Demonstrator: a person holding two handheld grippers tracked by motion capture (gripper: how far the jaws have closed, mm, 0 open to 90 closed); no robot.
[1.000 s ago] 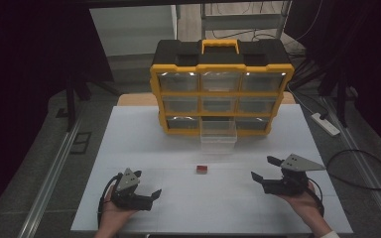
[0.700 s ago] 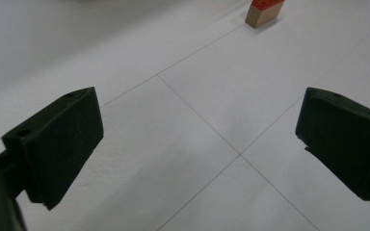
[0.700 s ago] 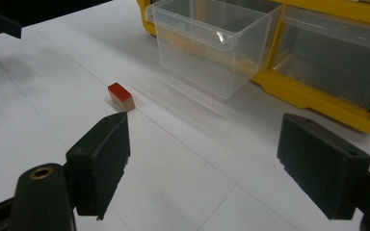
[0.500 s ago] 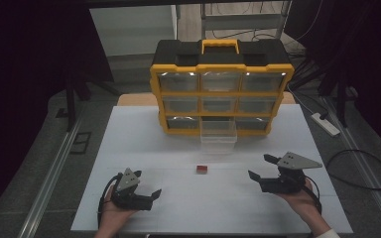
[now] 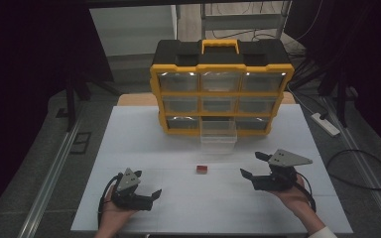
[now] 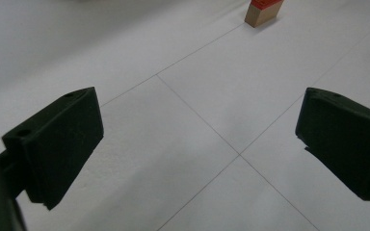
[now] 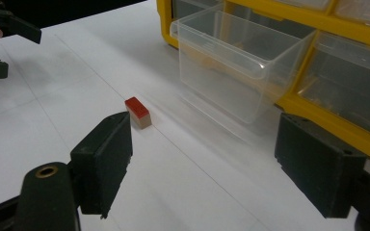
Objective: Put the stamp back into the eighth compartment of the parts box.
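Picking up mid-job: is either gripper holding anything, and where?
Nothing is held. The left gripper and right gripper are open and empty; the red block lies on the table.

Left hand-held gripper (image 5: 148, 194): black body, flat rectangular pads, grey three-cornered plate, black cable.
Right hand-held gripper (image 5: 252, 166): same build, brass-coloured eyelet.
Sleeve (image 5: 322, 232): white cuff.

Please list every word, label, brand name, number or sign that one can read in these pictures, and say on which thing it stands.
None: no readable text stands on any thing here.
Organizer: no legible brand or label on its yellow frame or black top.
Drawer: clear, unmarked.
Block: plain red top, bare sides.
Left gripper and right gripper: no markings visible.
Table: only thin lines.
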